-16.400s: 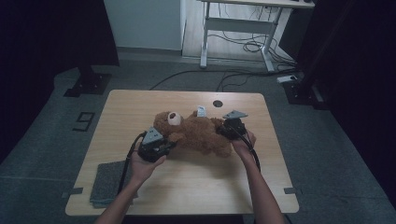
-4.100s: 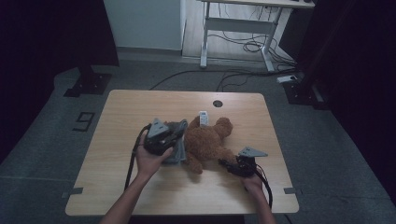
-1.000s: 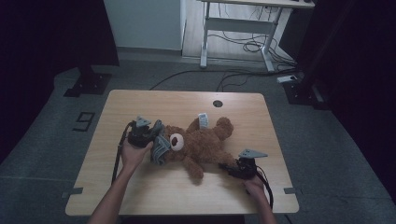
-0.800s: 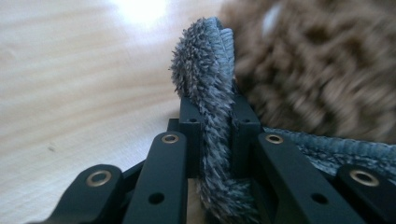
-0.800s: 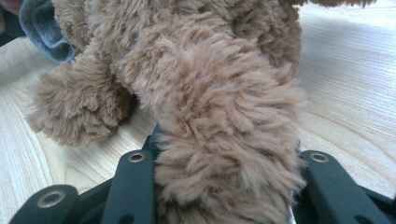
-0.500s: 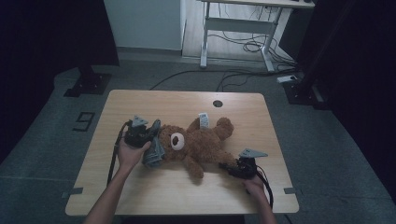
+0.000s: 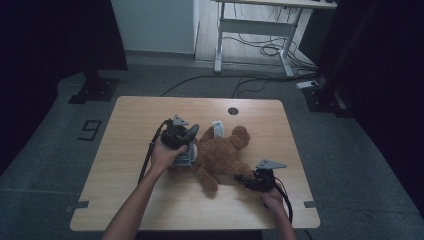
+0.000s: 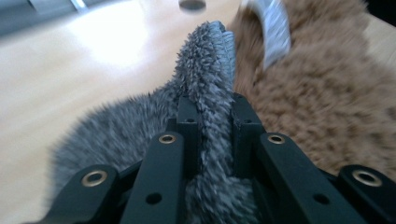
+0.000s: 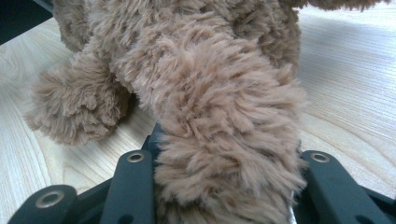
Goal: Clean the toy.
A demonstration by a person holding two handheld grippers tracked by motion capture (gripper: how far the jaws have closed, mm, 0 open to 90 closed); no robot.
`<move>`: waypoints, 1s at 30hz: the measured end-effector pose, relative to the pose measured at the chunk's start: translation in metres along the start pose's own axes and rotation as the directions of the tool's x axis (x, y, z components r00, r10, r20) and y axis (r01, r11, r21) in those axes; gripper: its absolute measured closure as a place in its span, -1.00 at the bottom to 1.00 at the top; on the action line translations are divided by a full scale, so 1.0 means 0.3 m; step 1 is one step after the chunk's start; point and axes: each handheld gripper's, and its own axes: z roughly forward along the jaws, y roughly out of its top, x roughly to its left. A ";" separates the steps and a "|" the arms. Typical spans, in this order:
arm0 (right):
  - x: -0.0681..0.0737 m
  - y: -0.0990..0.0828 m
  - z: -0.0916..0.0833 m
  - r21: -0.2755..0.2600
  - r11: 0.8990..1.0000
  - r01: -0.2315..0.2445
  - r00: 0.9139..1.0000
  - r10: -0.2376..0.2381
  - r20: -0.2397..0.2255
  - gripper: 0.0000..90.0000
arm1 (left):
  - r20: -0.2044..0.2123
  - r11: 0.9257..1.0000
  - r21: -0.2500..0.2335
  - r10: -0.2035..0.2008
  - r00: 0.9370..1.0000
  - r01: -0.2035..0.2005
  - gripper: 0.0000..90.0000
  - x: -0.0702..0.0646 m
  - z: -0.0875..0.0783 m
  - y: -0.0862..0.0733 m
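Currently my left gripper (image 7: 186,146) sits at the head end of the brown teddy bear (image 7: 222,156), which lies flat across the middle of the pale wood-grain table (image 7: 125,180). From the left gripper view, both black jaws are pressed tight on a thin fold of grey shaggy cloth (image 8: 212,93); the pile is coarse and tufted, darker at the roots, and the fold rises past the jaw tips in a narrow ridge. Just beside it lies the bear's tan plush, longer and softer in the nap. A pale ribbed band (image 8: 275,32) curves over that fur; it is blurred, so I can't say what it is, possibly a sewn tag.

My right gripper (image 7: 252,181) is low at the near right of the table, level with the surface. Its jaws clamp one of the bear's limbs (image 9: 224,130), a thick, rounded roll of curly fur that bulges out between the two black fingers (image 9: 130,186). A second limb, stubby with a rounded paw (image 9: 77,105), rests on the wood just beside it.

On the high view a white tag (image 7: 217,129) stands up from the bear's far side. Tabletop: matte, light laminate with fine grain, a round dark cable hole (image 7: 233,111) near the far edge.
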 end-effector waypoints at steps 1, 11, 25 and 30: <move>0.000 0.000 0.000 0.000 1.000 0.005 1.000 -0.005 -0.001 0.25 | 0.017 1.000 -0.005 -0.019 1.000 0.019 0.72 0.009 0.005 -0.013; 0.013 0.012 -0.022 0.020 0.999 0.028 1.000 -0.028 -0.012 0.08 | 0.041 1.000 -0.016 -0.004 0.999 0.005 0.73 -0.021 -0.031 -0.081; 0.050 0.090 -0.056 -0.076 0.997 0.002 1.000 -0.003 -0.012 -0.49 | 0.071 0.996 -0.084 0.010 0.997 -0.005 0.74 -0.068 -0.069 -0.161; 0.079 0.155 0.034 -0.026 0.999 0.036 0.999 -0.036 0.030 -0.59 | 0.068 0.996 -0.084 0.017 0.998 -0.012 0.74 -0.079 -0.078 -0.173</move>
